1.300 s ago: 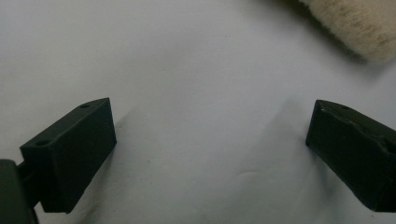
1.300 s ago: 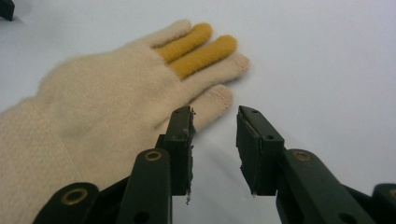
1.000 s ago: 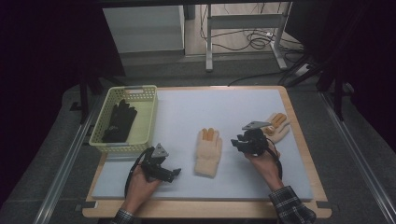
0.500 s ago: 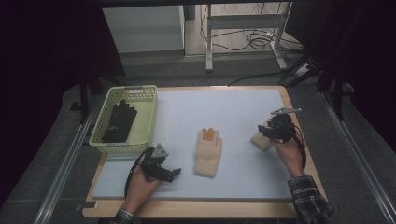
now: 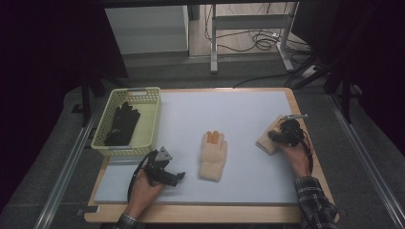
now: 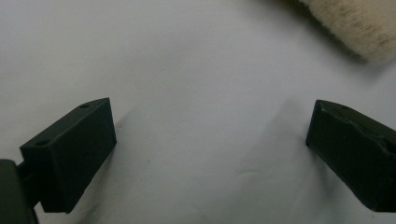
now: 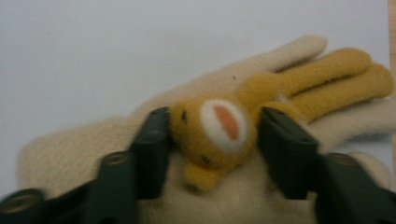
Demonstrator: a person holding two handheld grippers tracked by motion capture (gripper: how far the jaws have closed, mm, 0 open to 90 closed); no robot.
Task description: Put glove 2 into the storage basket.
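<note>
I see my right gripper (image 5: 279,135) at the table's right edge, forearm angled in from below, its 2 jaws closed on the cream knitted glove with the orange bear patch (image 7: 219,126), which lies flat there. My left gripper (image 5: 177,177) rests low on the pale blue table mat (image 5: 239,109), jaws spread wide on nothing, near the second cream glove (image 5: 213,155) at centre.

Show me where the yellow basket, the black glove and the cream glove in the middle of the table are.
yellow basket (image 5: 152,125), high view, on its right wall.
black glove (image 5: 122,126), high view, on its palm.
cream glove (image 5: 213,157), high view, on its palm.
</note>
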